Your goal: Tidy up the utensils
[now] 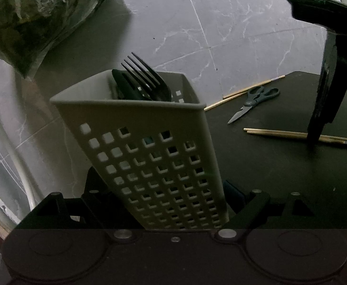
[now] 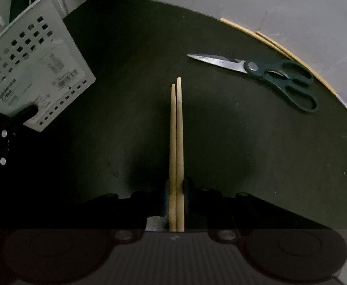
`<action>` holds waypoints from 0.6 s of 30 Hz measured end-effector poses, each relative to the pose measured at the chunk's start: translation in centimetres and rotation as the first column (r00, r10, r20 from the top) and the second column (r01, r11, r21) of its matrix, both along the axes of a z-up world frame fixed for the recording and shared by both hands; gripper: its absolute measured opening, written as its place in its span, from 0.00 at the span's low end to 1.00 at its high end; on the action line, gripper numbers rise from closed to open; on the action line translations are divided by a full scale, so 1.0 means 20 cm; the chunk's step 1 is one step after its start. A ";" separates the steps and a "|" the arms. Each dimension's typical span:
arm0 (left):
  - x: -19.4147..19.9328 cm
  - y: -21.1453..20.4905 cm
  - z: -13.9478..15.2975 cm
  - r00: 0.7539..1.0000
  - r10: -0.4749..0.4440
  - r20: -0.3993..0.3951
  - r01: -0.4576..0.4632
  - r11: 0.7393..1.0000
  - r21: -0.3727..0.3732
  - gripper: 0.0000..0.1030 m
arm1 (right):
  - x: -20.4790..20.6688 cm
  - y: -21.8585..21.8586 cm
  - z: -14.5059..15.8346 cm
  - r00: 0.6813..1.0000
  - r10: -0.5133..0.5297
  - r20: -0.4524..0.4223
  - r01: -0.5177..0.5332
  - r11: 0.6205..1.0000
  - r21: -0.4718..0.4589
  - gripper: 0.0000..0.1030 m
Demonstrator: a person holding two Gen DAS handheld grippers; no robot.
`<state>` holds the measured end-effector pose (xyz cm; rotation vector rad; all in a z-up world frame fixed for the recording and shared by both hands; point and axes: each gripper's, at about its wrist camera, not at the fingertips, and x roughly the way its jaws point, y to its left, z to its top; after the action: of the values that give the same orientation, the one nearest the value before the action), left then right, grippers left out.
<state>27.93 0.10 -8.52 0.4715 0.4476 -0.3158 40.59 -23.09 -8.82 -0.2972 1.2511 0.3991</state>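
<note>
- Left wrist view: left claw (image 1: pixel 173 204) clamped on the lower part of a pale perforated utensil holder (image 1: pixel 149 147), one finger on either side, holder tilted.
- Inside the holder, a dark fork (image 1: pixel 147 78), tines up, and another dark utensil beside it, kind unclear.
- Holder at the left edge of a dark table (image 1: pixel 268 166); grey marbled floor (image 1: pixel 197 23) behind, with a plastic bag of greens (image 1: pixel 35 16) at upper left.
- On the table to the right: green-handled scissors (image 1: pixel 254 102), blades shut; one pair of chopsticks (image 1: pixel 280 133) lying flat under the right claw (image 1: pixel 313 140), which points steeply down onto them; a second chopstick pair (image 1: pixel 244 90) along the far edge.
- Right wrist view: right claw (image 2: pixel 177 190) pressed together on the chopstick pair (image 2: pixel 176 130), sticks side by side, running straight ahead between the fingers, tips over the table (image 2: pixel 126 71).
- Scissors (image 2: pixel 263 71) to the upper right, well apart from the held pair; second chopstick pair (image 2: pixel 280 45) along the curved table edge just beyond.
- Utensil holder (image 2: pixel 35 66) at upper left, label with barcode facing the camera, the left claw's dark finger against its lower corner.
</note>
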 end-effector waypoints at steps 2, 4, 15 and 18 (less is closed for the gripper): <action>0.00 0.00 0.00 1.000 -0.003 0.002 0.003 1.000 -0.001 0.84 | -0.01 -0.06 0.00 0.999 -0.047 0.018 0.045 0.997 0.069 0.11; 0.00 0.01 0.00 1.000 -0.005 0.003 0.005 1.000 -0.001 0.84 | -0.03 -0.13 -0.01 0.992 -0.125 0.021 0.121 0.982 0.145 0.11; 0.00 0.01 0.00 1.000 -0.015 -0.001 0.015 1.000 0.006 0.84 | -0.13 -0.22 -0.04 0.964 -0.266 0.015 0.247 0.914 0.323 0.01; 0.00 0.00 0.00 1.000 -0.017 0.000 0.017 1.000 0.005 0.84 | -0.14 -0.17 -0.03 0.963 -0.270 -0.005 0.254 0.901 0.351 0.16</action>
<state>27.95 0.18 -8.54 0.4805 0.4443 -0.3306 37.83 -26.44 -9.40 0.1662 1.1342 0.3713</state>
